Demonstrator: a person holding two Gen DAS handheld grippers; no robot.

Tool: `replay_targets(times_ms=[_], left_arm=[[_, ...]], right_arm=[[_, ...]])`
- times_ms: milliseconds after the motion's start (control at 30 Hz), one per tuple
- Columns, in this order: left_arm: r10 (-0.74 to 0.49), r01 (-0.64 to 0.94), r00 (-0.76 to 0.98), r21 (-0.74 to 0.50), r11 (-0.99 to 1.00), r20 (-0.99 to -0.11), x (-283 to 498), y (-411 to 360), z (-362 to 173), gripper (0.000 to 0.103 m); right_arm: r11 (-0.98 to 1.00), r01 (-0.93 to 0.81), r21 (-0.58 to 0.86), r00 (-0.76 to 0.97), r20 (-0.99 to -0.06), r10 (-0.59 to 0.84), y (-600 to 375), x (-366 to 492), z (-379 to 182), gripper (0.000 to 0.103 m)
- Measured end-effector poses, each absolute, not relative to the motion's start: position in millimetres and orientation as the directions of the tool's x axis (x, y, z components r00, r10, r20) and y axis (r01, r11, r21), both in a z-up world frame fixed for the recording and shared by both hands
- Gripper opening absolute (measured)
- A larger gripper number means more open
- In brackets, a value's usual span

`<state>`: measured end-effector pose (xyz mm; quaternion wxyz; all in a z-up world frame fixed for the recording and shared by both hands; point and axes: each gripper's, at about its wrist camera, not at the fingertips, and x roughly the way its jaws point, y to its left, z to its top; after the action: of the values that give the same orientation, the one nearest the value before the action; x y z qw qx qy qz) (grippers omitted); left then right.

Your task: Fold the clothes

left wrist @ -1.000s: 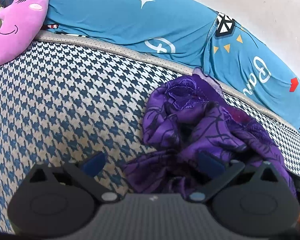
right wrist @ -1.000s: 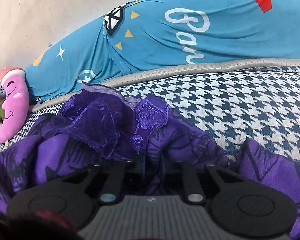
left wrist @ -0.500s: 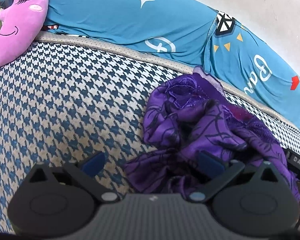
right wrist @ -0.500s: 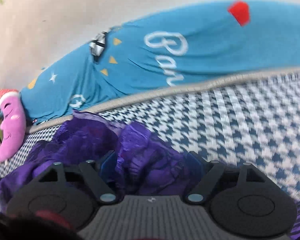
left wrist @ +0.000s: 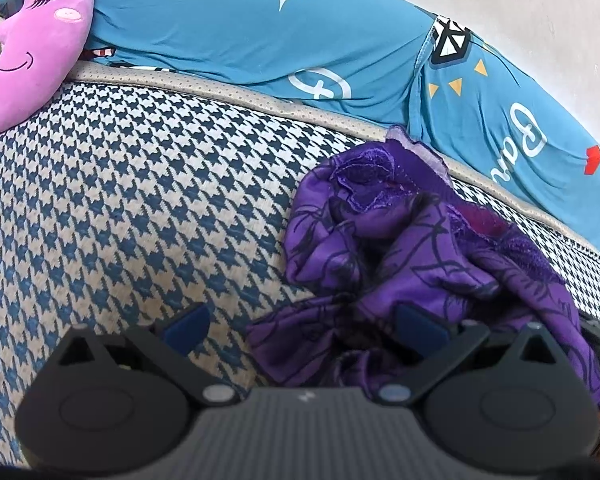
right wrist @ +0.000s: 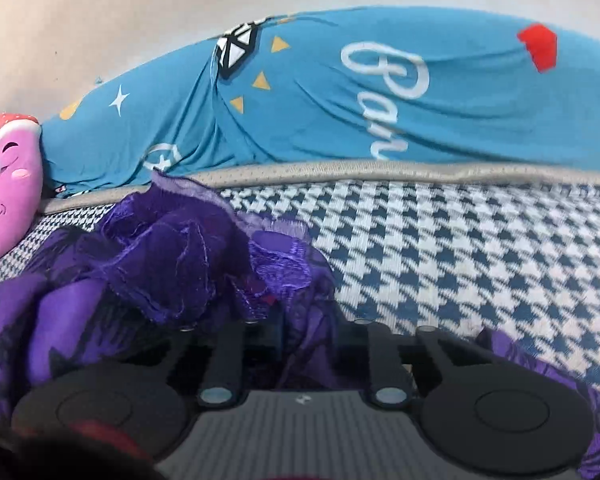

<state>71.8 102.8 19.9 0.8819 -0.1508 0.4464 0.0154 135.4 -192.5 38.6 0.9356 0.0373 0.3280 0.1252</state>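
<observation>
A crumpled purple garment (left wrist: 404,248) with black line print and lace trim lies on the houndstooth bed cover (left wrist: 140,200). In the left wrist view my left gripper (left wrist: 304,322) is open low over the cover. Its left blue pad stands over bare cover and its right blue pad sits against the garment's near folds. In the right wrist view the purple garment (right wrist: 172,264) is bunched in front of my right gripper (right wrist: 300,320), which is shut on a fold of it. The cloth hides the right fingertips.
A blue printed cloth (left wrist: 260,32) covers a long bolster along the back edge by the wall. A pink moon plush (left wrist: 32,40) lies at the back left. Bare houndstooth cover (right wrist: 480,248) stretches to the right of the garment.
My right gripper, shut a second ago, opened half a second ago and has now shut again on a fold of the purple garment. The left gripper has stayed open and still.
</observation>
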Motion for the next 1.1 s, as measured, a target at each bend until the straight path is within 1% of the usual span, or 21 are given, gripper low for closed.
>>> replay_targets(times_ms=[267,467,500,533,567,633,700,867,933,1000,1100], left_arm=[[-0.101,-0.163,0.605,-0.247,0.955,-0.789,78.7,101.5,25.2,0.103],[-0.087,-0.169,0.612,-0.237,0.957,-0.786,85.4,105.3,32.1,0.103],[-0.082,-0.174,0.613,-0.236,0.956,-0.786,86.3,106.9,32.8,0.103],[-0.078,-0.182,0.614,-0.237,0.954,-0.785,87.0,108.8,33.5,0.103],[-0.077,-0.188,0.613,-0.240,0.952,-0.786,87.2,110.6,33.6,0.103],[-0.080,-0.196,0.611,-0.248,0.949,-0.787,87.0,113.3,34.0,0.103],[-0.084,-0.193,0.609,-0.250,0.949,-0.789,86.4,113.4,34.5,0.103],[-0.088,-0.193,0.611,-0.256,0.947,-0.787,83.8,114.4,37.0,0.103],[-0.077,-0.200,0.607,-0.246,0.948,-0.791,84.1,114.1,36.7,0.103],[-0.071,-0.206,0.605,-0.241,0.948,-0.793,84.3,114.1,36.2,0.103],[-0.054,-0.221,0.607,-0.234,0.947,-0.793,85.0,115.3,36.9,0.103]], right_arm=[[0.994,-0.074,0.084,0.878,-0.468,0.105,-212.8,142.4,77.8,0.015],[0.989,0.126,0.078,0.948,-0.303,-0.097,-228.7,140.6,112.3,0.016],[0.984,0.157,0.090,0.949,-0.289,-0.125,-231.0,139.7,114.0,0.017],[0.980,0.175,0.099,0.947,-0.291,-0.139,-233.0,140.7,114.1,0.022],[0.979,0.174,0.103,0.939,-0.317,-0.133,-234.7,144.4,113.0,0.023],[0.977,0.179,0.115,0.919,-0.374,-0.124,-238.4,149.8,109.8,0.029],[0.971,0.198,0.136,0.912,-0.389,-0.131,-239.9,147.8,107.1,0.033],[0.978,0.177,0.106,0.921,-0.368,-0.127,-230.6,134.7,113.0,0.033],[0.982,0.160,0.097,0.930,-0.348,-0.117,-224.6,125.5,119.1,0.036],[0.989,0.098,0.109,0.940,-0.336,-0.056,-217.6,118.4,125.2,0.036],[0.987,-0.057,0.147,0.931,-0.350,0.106,-202.5,113.1,130.6,0.036]])
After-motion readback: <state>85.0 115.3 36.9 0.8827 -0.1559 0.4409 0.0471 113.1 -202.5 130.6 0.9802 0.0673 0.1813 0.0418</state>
